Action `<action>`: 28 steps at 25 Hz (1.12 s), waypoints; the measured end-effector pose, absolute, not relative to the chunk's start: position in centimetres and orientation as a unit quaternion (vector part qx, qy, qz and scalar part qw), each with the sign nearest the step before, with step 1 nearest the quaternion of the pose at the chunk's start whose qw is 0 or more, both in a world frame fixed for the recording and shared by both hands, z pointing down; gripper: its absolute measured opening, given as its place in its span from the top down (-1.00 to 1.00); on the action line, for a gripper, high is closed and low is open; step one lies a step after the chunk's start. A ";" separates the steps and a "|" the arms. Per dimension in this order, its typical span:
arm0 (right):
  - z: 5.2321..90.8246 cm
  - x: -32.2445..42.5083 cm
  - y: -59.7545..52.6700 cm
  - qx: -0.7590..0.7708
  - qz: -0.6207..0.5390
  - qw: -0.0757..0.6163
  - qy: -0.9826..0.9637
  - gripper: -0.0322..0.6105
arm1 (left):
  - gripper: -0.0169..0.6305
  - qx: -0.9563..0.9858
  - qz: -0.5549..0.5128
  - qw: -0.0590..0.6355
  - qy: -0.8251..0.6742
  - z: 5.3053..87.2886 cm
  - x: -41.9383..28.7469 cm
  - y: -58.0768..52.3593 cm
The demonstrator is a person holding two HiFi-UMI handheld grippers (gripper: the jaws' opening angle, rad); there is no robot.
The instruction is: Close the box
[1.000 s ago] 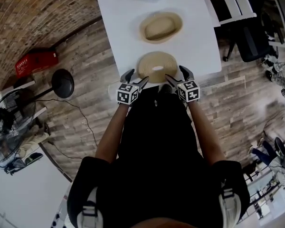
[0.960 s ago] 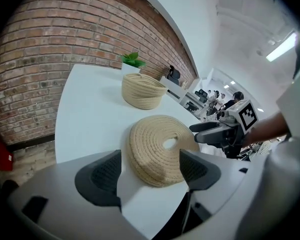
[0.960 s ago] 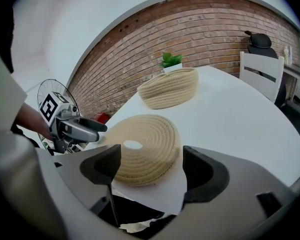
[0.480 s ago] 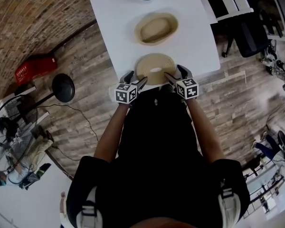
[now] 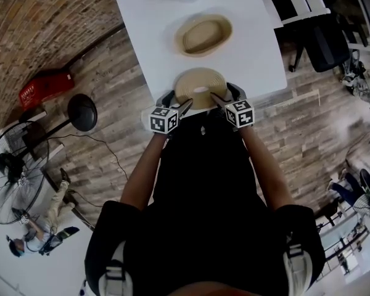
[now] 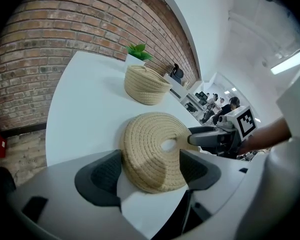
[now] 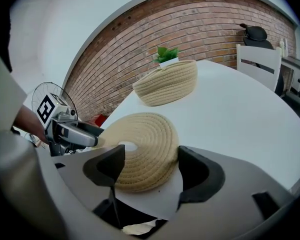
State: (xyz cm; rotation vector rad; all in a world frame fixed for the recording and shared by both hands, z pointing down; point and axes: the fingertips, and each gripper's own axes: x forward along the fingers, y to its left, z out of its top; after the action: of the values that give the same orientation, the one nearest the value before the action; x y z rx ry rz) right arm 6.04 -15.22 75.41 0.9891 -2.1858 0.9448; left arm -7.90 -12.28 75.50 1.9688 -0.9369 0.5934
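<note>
The left arm (image 5: 145,168) and right arm (image 5: 265,168) reach toward upper centre. The left tongs (image 5: 176,102) stand open and the right tongs (image 5: 224,94) are closing, both straddling the woven lid (image 5: 200,84).

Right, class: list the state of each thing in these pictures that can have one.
Basket: open, lid off, upright.
Lid: flat on table, apart from basket.
Left gripper: jaws astride lid, grip unclear.
Right gripper: jaws closing, lid between them.

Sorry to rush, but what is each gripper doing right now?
Left gripper: open, with the lid between its jaws.
Right gripper: jaws closing around the lid, not yet pressing it.
</note>
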 end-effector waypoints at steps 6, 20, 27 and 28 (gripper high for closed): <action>75.2 6.0 -15.2 0.387 0.349 0.282 -0.806 -0.07 | -0.17 0.788 0.250 0.423 -0.370 75.5 -8.0 -12.1; 74.3 8.7 -15.9 0.448 0.325 0.300 -0.777 0.17 | 0.36 0.786 0.290 0.408 -0.364 76.1 -7.5 -11.0; 72.8 10.2 -16.9 0.467 0.313 0.299 -0.771 0.24 | 0.48 0.784 0.284 0.403 -0.377 74.9 -6.5 -11.8; 72.6 10.3 -17.1 0.467 0.313 0.299 -0.771 0.24 | 0.49 0.783 0.284 0.401 -0.380 74.8 -6.4 -12.1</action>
State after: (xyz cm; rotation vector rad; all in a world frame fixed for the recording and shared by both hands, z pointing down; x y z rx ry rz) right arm 10.26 -17.14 72.59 1.2412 -2.0486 0.8309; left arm -6.45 -12.05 74.75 1.9800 -0.9613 0.7188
